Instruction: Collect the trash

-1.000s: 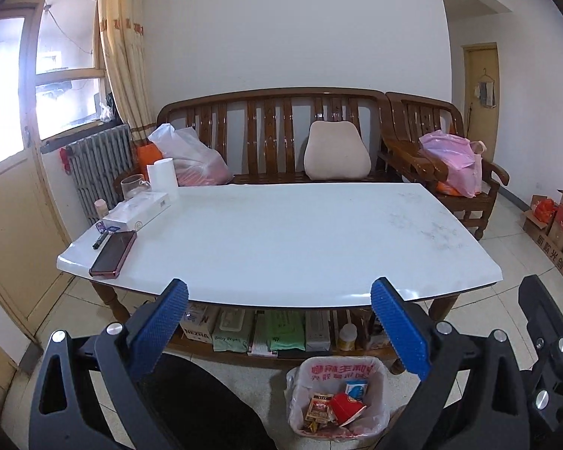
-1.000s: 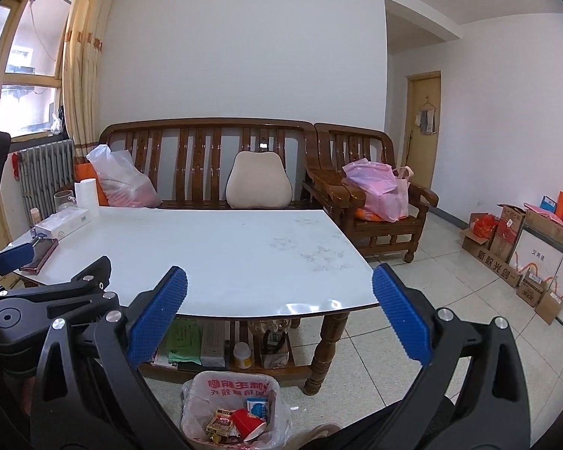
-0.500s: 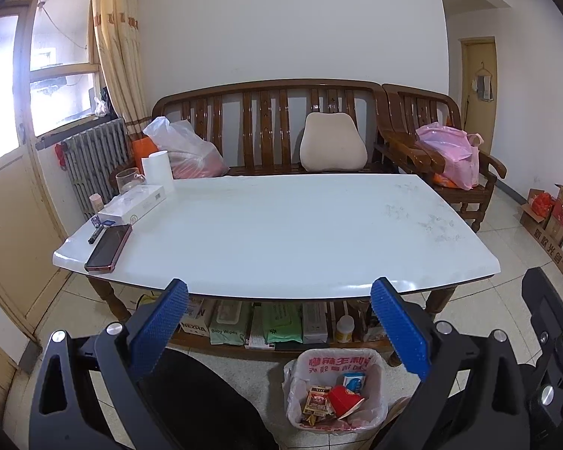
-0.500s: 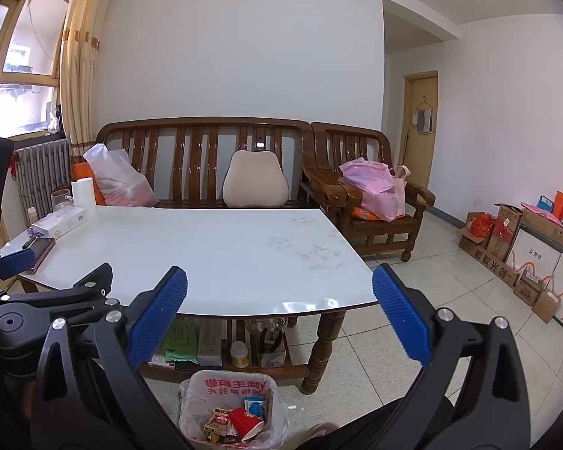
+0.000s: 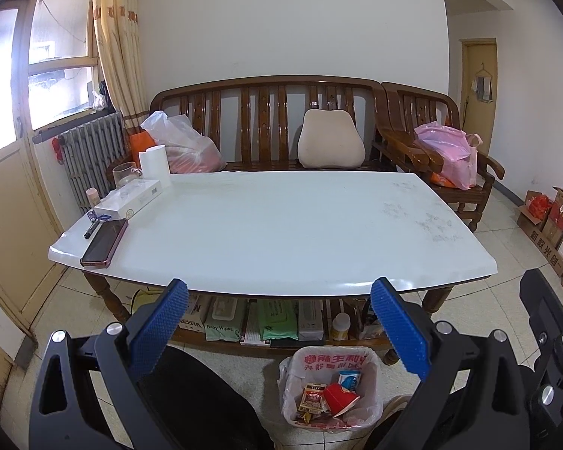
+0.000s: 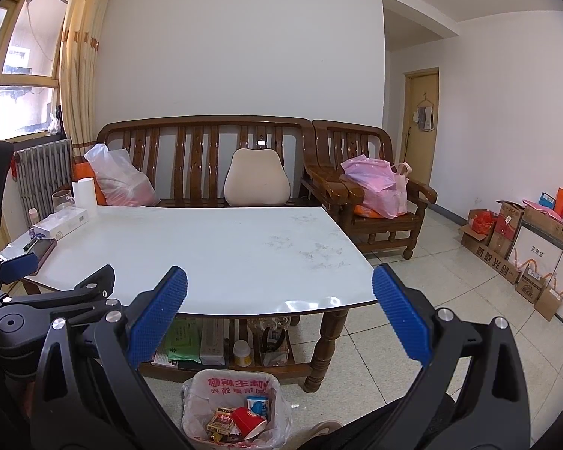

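I hold both grippers, left gripper (image 5: 279,328) and right gripper (image 6: 279,317), with fingers spread wide and gripping nothing, near the white worktop (image 5: 266,225). The trash bin (image 5: 292,367) stands on the floor below, in front of the worktop's shelf; a red cup (image 5: 339,399) and wrappers (image 5: 311,397) lie inside.

A white table (image 5: 281,232) stands before a wooden bench (image 5: 266,112) — a phone (image 5: 105,242), pen (image 5: 92,229) and tissue box (image 5: 129,198) lie at its left end. A beige cushion (image 5: 330,146) leans on the bench; a pink bag (image 5: 450,157) sits on the armchair (image 5: 413,112).
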Action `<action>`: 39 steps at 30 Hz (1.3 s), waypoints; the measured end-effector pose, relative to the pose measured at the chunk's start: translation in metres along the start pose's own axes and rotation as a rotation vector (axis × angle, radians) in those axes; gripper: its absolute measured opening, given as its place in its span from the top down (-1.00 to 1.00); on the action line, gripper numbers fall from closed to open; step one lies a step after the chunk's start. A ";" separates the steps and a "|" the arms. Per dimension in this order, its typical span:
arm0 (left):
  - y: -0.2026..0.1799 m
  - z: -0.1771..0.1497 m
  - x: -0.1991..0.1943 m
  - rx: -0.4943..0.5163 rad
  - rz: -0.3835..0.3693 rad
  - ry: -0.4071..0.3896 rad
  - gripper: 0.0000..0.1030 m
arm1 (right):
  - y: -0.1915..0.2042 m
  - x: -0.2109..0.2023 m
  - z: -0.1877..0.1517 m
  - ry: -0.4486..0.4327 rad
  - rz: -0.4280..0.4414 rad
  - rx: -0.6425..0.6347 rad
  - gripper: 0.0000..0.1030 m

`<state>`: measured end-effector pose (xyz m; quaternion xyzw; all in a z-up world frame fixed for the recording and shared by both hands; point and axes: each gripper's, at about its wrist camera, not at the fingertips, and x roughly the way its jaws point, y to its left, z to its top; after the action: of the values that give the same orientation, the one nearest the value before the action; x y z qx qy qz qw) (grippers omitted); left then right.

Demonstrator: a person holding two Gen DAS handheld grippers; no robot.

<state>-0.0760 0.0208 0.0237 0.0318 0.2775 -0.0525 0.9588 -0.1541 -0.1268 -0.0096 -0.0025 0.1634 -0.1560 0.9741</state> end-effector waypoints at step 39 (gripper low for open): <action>0.007 0.000 0.006 0.002 -0.010 0.018 -0.85 | 0.000 0.003 -0.001 -0.002 -0.001 -0.001 -0.88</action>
<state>-0.0701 0.0270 0.0207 0.0316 0.2862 -0.0574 0.9559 -0.1519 -0.1279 -0.0111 -0.0033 0.1624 -0.1562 0.9743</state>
